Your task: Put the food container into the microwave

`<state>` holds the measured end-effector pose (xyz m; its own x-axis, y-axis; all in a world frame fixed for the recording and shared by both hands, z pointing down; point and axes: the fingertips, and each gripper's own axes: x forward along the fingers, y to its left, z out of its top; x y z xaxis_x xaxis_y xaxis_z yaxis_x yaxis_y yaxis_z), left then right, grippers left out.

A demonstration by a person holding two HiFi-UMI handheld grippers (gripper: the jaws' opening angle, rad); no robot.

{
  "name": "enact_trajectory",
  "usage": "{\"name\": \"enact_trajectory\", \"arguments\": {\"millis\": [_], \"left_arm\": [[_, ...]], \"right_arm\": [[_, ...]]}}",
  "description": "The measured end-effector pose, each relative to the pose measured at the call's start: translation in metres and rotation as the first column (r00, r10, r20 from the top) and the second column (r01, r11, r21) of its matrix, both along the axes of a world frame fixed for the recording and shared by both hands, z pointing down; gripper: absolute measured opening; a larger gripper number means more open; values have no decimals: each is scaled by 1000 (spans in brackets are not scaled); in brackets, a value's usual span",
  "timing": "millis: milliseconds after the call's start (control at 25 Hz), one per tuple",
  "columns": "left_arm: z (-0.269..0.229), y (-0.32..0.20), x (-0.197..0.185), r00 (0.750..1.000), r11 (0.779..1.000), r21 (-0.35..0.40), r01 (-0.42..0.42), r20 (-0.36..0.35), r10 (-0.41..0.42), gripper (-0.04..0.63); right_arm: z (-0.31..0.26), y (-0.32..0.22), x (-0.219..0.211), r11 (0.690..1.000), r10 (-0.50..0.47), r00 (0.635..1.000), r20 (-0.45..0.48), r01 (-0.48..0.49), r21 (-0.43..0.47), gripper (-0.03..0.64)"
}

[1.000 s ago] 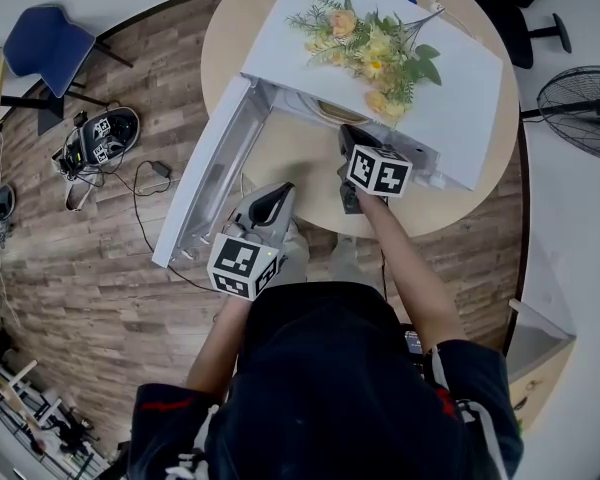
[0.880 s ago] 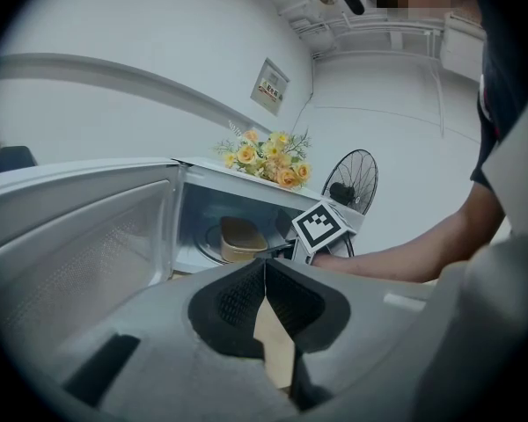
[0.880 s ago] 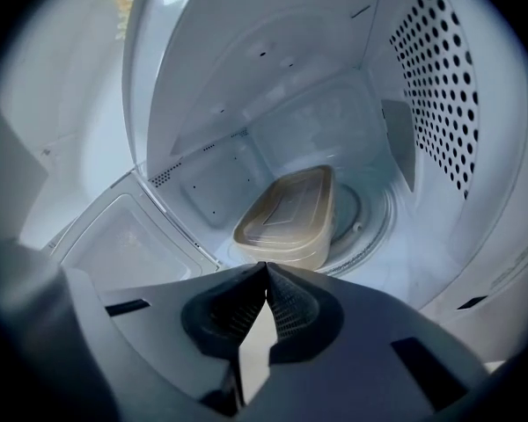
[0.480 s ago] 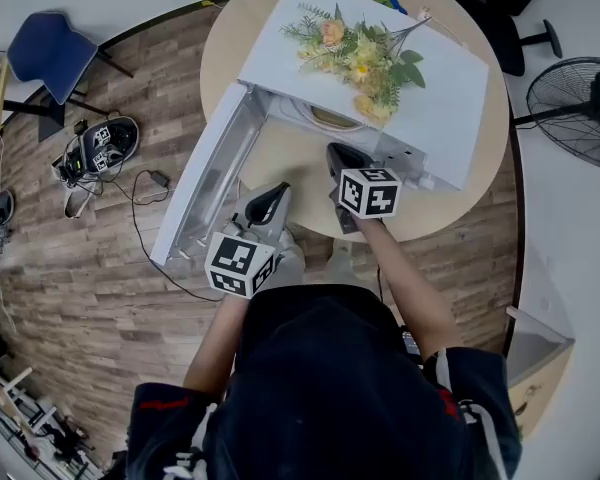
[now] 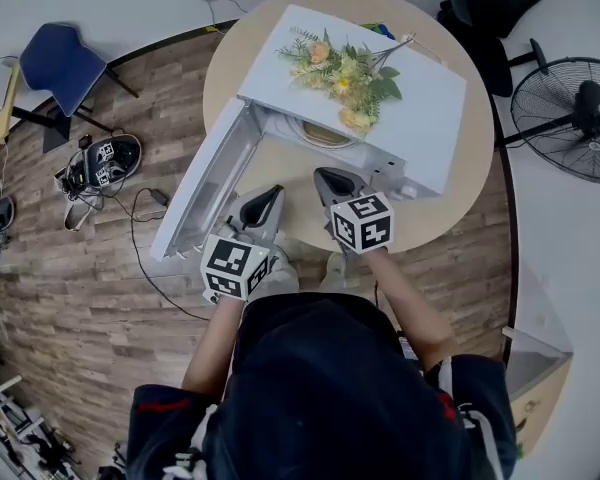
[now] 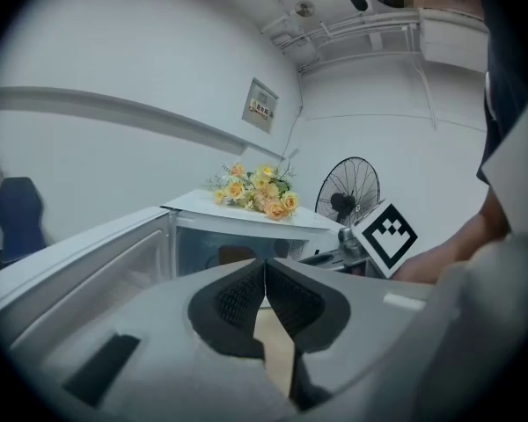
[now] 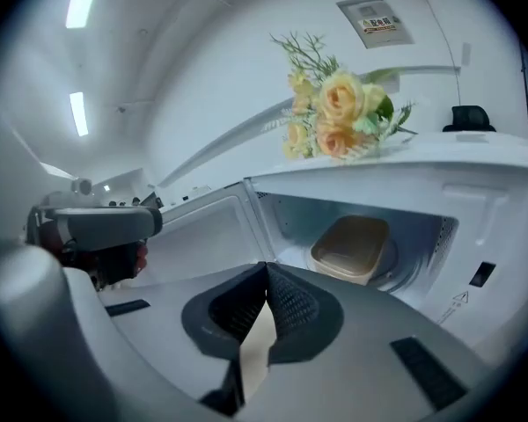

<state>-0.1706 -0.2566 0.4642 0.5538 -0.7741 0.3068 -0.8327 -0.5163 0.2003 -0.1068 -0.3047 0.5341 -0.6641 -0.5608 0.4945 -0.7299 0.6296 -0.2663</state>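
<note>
So, on the left the microwave door point(image 5: 202, 188) hangs wide open. Just right of it we've got the left gripper point(image 5: 269, 192), jaws pressed together on nothing. Beside it is the right gripper point(image 5: 324, 176), clenched and empty too. Both are just in front of the opening. The food container point(image 7: 352, 249) sits inside the microwave point(image 5: 430, 108), which has a bunch of yellow flowers point(image 5: 342, 60) lying on top. A fan point(image 5: 570, 118) stands off right.
</note>
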Motion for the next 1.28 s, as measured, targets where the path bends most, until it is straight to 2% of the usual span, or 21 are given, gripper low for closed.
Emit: {"name": "enact_trajectory", "arguments": {"millis": [200, 520, 720, 1080, 1280], "left_arm": [[-19, 2, -7, 999, 998, 45, 33, 12, -34, 18], [-56, 5, -11, 997, 989, 129, 72, 24, -75, 18], [-76, 11, -10, 995, 981, 174, 85, 35, -92, 18], [-108, 24, -4, 993, 964, 246, 101, 39, -114, 18], [-119, 30, -2, 992, 957, 270, 109, 39, -124, 18]], "right_arm": [[-51, 7, -5, 995, -63, 997, 52, 59, 79, 11], [-113, 17, -7, 976, -124, 986, 115, 100, 194, 11], [-145, 22, -2, 963, -140, 978, 157, 97, 252, 11], [-192, 34, 16, 925, -156, 974, 166, 85, 371, 11], [-204, 38, 25, 919, -151, 970, 189, 67, 390, 11]]}}
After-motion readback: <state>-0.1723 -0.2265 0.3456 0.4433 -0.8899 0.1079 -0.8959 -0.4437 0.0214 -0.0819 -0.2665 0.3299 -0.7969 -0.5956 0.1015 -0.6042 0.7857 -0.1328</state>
